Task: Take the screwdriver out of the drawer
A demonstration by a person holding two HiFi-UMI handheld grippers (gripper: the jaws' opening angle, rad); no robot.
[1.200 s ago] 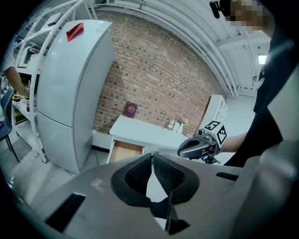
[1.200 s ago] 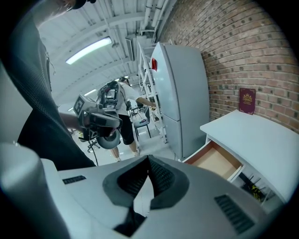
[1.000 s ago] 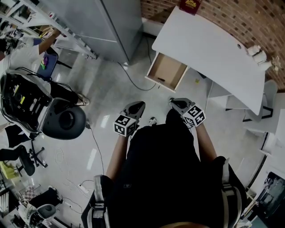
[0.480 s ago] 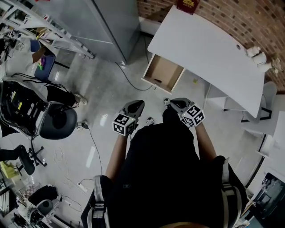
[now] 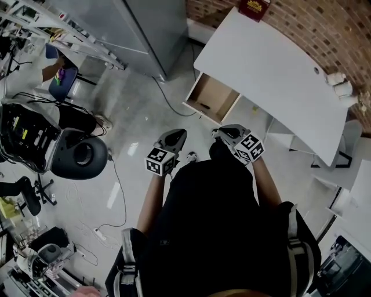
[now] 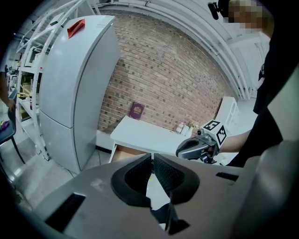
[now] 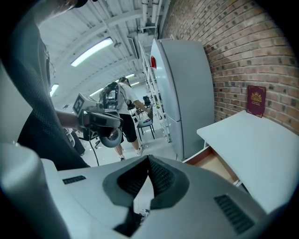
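A: Entry, room first. Pale glossy floor fills most of the head view. Red brick wall runs along the top right.

B: Noted. Tall pale-grey two-door refrigerator stands against that wall, just beside the long white worktop. Black padded office chair is at the left, well apart from both, with cables trailing on the floor around it.

A: Drawer?

B: Shallow light-wood drawer with a white front, pulled open from under the worktop's near edge. Its bottom is mostly bare.

A: Tongs, both sides.

B: Left tongs: ribbed black pads clenched tip to tip, nothing between them. Right tongs: likewise clenched, holding nothing. In the head view both sit in front of the person's black top, short of the drawer and pointing toward it, side by side but apart. Each carries its marker cube.

A: Small items.

B: Maroon flat box with a gold emblem stands on the far end of the worktop, against the bricks. A few small white objects sit at the worktop's other end; I cannot tell what they are.

A: Task item?

B: Screwdriver: a thin dark sliver lying on the drawer bottom near the front panel. Neither pair of tongs touches it. Too small for further detail.
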